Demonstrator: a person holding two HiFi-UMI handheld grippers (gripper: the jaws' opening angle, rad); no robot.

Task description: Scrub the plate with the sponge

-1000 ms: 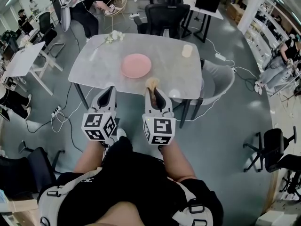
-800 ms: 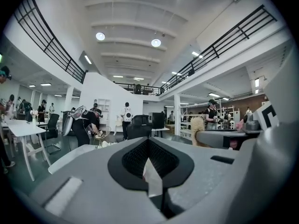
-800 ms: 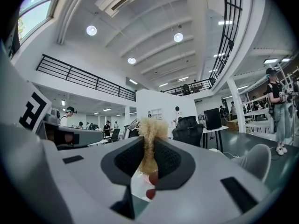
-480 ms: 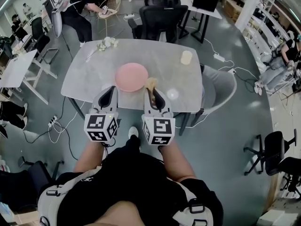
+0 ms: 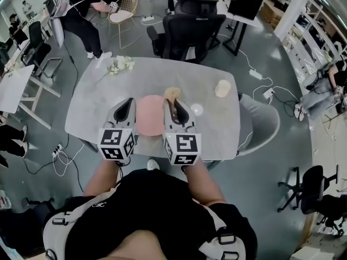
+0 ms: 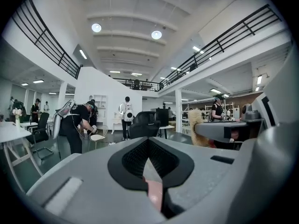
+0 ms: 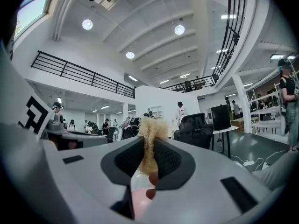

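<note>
left gripper (image 5: 128,102) clenched shut, empty. right gripper (image 5: 174,106) clamped on tan sponge (image 5: 172,93). the two flank the pink plate (image 5: 149,118) by the bench (image 5: 206,80) near edge.

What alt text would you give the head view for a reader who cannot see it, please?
Seen from above, a person holds two grippers over the near edge of a grey table, with a pink plate showing between them. The right gripper is shut on a tan, fluffy sponge; the left gripper is shut and empty.
</note>
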